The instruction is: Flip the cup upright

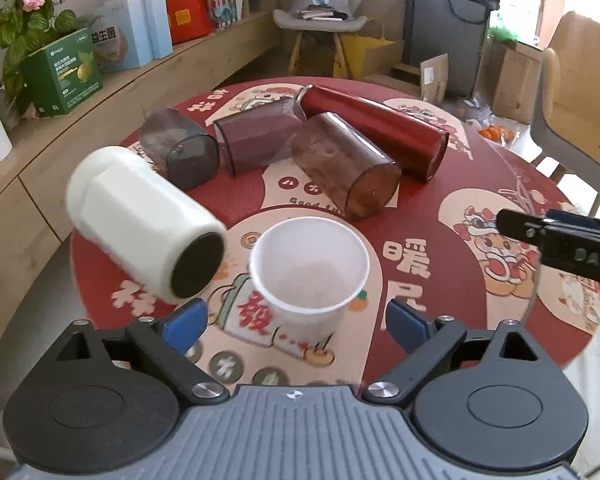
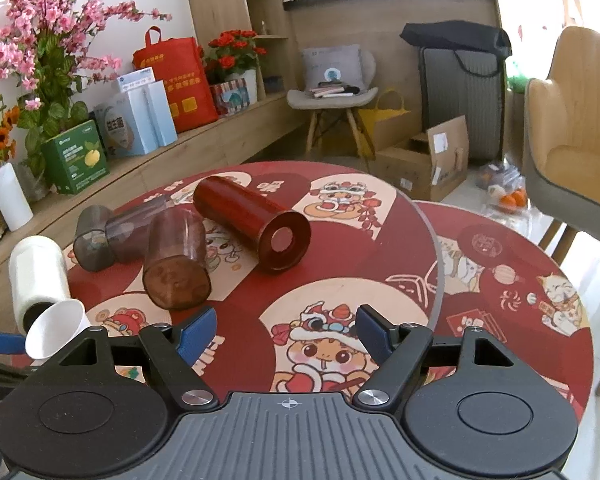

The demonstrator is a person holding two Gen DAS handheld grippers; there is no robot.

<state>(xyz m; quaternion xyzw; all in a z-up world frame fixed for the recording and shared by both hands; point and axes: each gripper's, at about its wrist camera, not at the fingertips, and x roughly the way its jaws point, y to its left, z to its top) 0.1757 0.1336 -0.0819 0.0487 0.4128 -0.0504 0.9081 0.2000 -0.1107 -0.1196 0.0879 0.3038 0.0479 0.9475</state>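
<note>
Left wrist view: the left gripper (image 1: pixel 296 320) has its blue jaws wide open, with nothing held. The white paper cup (image 1: pixel 309 270) stands between them, mouth up, on the round red table (image 1: pixel 440 216). I cannot tell if the pads touch it, but there are gaps on both sides.

So one cup looks done. Five are still lying down, I think. The white bottle (image 1: pixel 140 224) is at 10 o'clock from the paper cup, just beside it and blurry. The grey cup (image 1: pixel 180 148), the purple cup (image 1: pixel 260 136) and the brown cup (image 1: pixel 344 164) lie in a bunch at 12 o'clock. The red flask (image 1: pixel 376 132) lies behind them at 1 o'clock.

In the right wrist view, the right gripper (image 2: pixel 286 334) is wide open too and holds nothing. It hangs over the table, with the brown cup (image 2: pixel 176 260) at its 11 o'clock.
</note>
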